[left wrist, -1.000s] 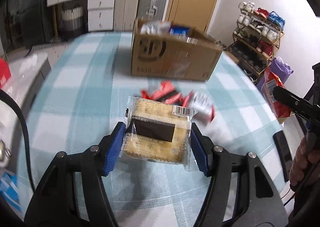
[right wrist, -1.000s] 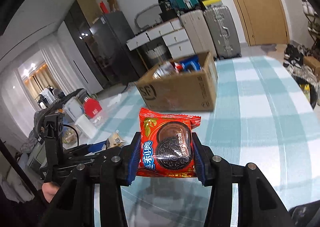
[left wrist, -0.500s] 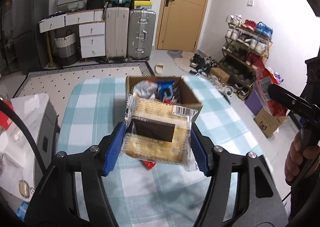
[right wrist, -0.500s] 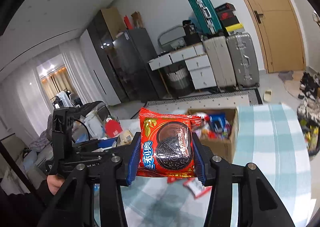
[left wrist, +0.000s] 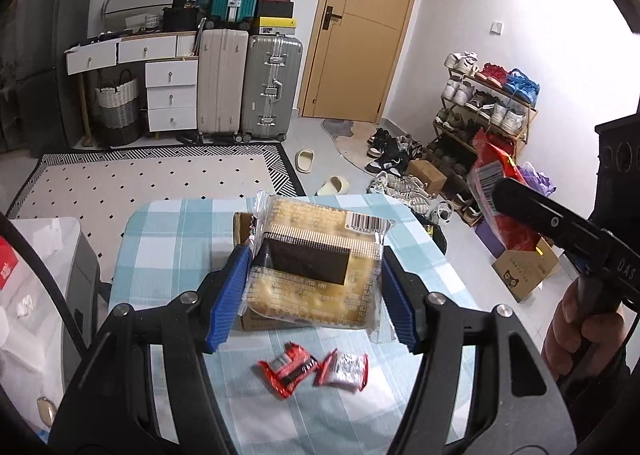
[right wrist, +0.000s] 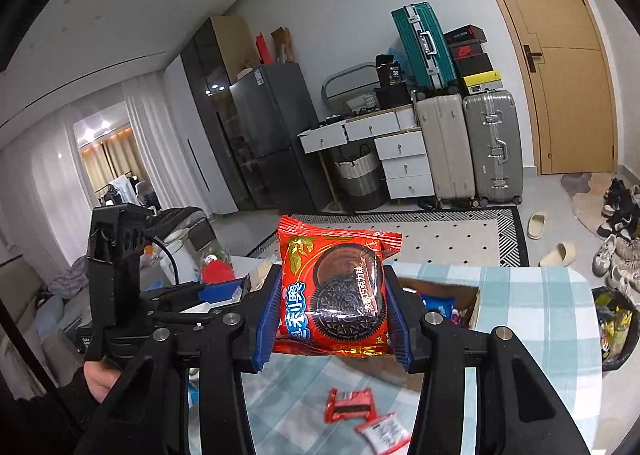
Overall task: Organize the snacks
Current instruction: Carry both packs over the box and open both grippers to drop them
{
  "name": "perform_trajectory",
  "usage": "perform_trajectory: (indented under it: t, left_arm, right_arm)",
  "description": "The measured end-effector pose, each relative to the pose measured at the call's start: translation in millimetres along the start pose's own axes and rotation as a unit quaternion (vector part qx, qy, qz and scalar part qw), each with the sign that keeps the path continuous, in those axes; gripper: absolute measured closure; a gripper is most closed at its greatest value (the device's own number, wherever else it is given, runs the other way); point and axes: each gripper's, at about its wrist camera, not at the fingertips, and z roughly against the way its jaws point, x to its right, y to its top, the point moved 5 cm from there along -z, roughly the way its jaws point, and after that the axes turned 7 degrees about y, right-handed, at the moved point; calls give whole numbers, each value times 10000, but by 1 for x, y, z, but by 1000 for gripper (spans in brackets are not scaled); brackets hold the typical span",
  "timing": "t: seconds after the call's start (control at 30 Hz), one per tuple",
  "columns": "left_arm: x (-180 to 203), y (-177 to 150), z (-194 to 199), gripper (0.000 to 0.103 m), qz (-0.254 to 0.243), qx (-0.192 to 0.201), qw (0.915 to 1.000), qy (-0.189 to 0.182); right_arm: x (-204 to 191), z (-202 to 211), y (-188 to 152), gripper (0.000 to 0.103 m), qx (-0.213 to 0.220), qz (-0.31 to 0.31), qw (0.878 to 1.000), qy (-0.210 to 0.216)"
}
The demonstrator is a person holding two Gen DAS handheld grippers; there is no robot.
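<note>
My left gripper [left wrist: 310, 297] is shut on a clear-wrapped yellow cracker pack [left wrist: 316, 265], held high over the table. The pack hides most of the cardboard box [left wrist: 241, 229] below it. My right gripper [right wrist: 332, 315] is shut on a red chocolate-cookie packet [right wrist: 334, 287], also raised well above the table. Behind it the cardboard box [right wrist: 466, 301] shows several snacks inside. Small red and white snack packets [left wrist: 310, 367] lie loose on the checked tablecloth [left wrist: 172, 239] in front of the box, the same red packet [right wrist: 352, 405] showing in the right wrist view. In the left wrist view the right gripper [left wrist: 504, 195] reaches in from the right.
The table's far edge drops to a patterned rug [left wrist: 152, 175]. Suitcases [left wrist: 248, 83], a drawer unit [left wrist: 168, 95] and a door [left wrist: 360, 27] stand at the back wall. A shoe rack [left wrist: 484, 107] is on the right. A person's hand [left wrist: 576, 319] grips the right handle.
Both grippers have risen a good way with their packs still clamped. The table and box now look smaller and lower, and more of the room is in view.
</note>
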Motion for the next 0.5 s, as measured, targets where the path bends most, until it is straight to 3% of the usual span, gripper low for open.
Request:
perform_trajectory:
  t: [0.2, 0.5]
  left_arm:
    - [3, 22, -36, 42, -49, -181, 9998, 95]
    - [7, 23, -97, 42, -33, -399, 9991, 115]
  right_arm:
    - [25, -25, 20, 56, -16, -82, 9997, -220]
    - [62, -59, 19, 56, -238, -162, 9986, -446]
